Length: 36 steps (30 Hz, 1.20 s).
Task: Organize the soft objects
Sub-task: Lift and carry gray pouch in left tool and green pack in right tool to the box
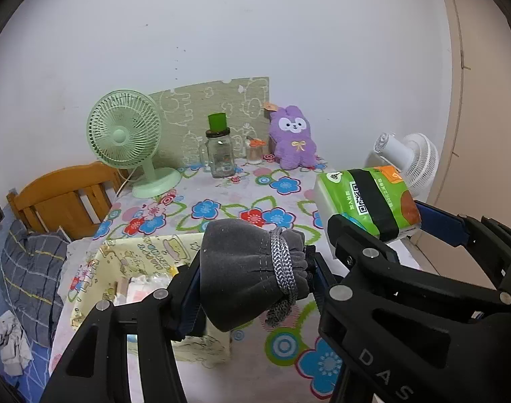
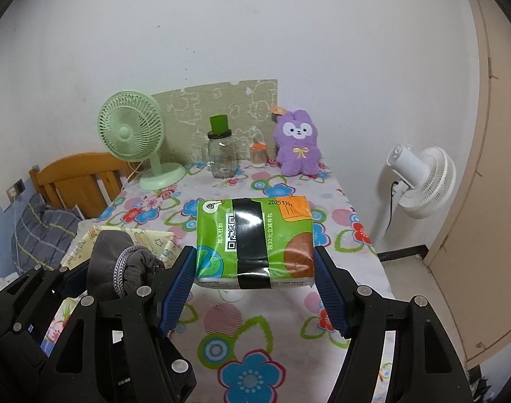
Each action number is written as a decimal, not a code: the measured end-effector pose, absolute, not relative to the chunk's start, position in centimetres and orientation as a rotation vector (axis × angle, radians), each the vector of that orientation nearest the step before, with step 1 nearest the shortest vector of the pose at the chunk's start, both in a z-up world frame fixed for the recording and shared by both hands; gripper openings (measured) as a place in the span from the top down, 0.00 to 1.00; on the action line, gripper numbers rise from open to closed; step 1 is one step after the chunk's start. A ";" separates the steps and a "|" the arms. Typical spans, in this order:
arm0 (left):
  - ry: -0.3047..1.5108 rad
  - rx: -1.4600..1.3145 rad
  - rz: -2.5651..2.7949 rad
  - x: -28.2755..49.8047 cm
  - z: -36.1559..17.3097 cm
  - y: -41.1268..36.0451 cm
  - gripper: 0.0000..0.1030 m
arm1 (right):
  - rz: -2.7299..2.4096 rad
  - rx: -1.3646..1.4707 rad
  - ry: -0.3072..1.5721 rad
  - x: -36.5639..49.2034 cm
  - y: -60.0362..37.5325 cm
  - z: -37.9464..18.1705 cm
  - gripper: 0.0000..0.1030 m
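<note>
My left gripper (image 1: 255, 278) is shut on a grey drawstring pouch (image 1: 245, 268) and holds it above the near edge of a pale yellow cartoon-print fabric box (image 1: 128, 255). My right gripper (image 2: 253, 268) is shut on a green tissue pack (image 2: 253, 240) with a black band, held above the flowered tablecloth (image 2: 255, 352). In the left wrist view the tissue pack (image 1: 366, 201) is at the right, beside the pouch. In the right wrist view the pouch (image 2: 121, 262) is at the left over the box (image 2: 154, 235). A purple plush rabbit (image 1: 292, 137) sits at the table's back.
A green desk fan (image 1: 128, 134), a glass jar with a green lid (image 1: 220, 154) and a small jar (image 1: 255, 151) stand along the back wall. A white floor fan (image 2: 420, 178) stands right of the table. A wooden bed headboard (image 1: 64, 194) and bedding lie left.
</note>
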<state>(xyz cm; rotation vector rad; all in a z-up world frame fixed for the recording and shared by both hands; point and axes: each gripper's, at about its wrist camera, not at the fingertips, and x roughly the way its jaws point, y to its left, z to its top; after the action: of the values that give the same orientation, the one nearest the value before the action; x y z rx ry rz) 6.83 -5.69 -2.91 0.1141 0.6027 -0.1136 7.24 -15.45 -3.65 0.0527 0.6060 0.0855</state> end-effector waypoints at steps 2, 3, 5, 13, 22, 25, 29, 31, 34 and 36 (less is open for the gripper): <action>0.601 0.111 -0.107 6.9 -2.9 -5.2 0.41 | 0.094 0.050 0.605 7.4 -14.9 -3.6 0.31; 0.600 0.110 -0.104 7.0 -2.9 -4.9 0.41 | 0.098 0.049 0.604 7.5 -14.6 -3.5 0.31; 0.599 0.108 -0.098 7.2 -2.9 -4.3 0.41 | 0.107 0.045 0.603 7.6 -13.9 -3.5 0.31; 0.603 0.101 -0.072 8.0 -3.1 -2.1 0.41 | 0.145 0.034 0.603 8.6 -11.7 -3.5 0.31; 0.612 0.081 -0.053 9.2 -3.5 0.5 0.41 | 0.193 0.011 0.609 10.0 -9.0 -3.7 0.31; 0.617 0.075 -0.045 9.7 -3.7 1.4 0.41 | 0.209 0.008 0.613 10.4 -8.2 -4.0 0.31; 0.630 0.068 -0.031 10.2 -4.1 2.6 0.41 | 0.231 0.002 0.623 11.2 -6.9 -4.4 0.31; 0.638 0.067 -0.024 10.6 -4.4 3.3 0.41 | 0.240 0.001 0.629 11.5 -6.4 -4.7 0.31; 0.648 0.063 -0.014 11.1 -4.9 4.1 0.41 | 0.255 -0.003 0.639 12.1 -5.4 -5.2 0.31; 0.657 0.058 -0.006 11.4 -5.2 4.7 0.41 | 0.263 -0.005 0.645 12.4 -4.8 -5.4 0.31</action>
<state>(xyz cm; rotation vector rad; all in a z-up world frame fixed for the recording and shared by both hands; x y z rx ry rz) 11.43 4.71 -5.22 0.0584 0.6566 -0.0055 12.38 -4.84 -5.42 -0.0050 0.6448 0.2631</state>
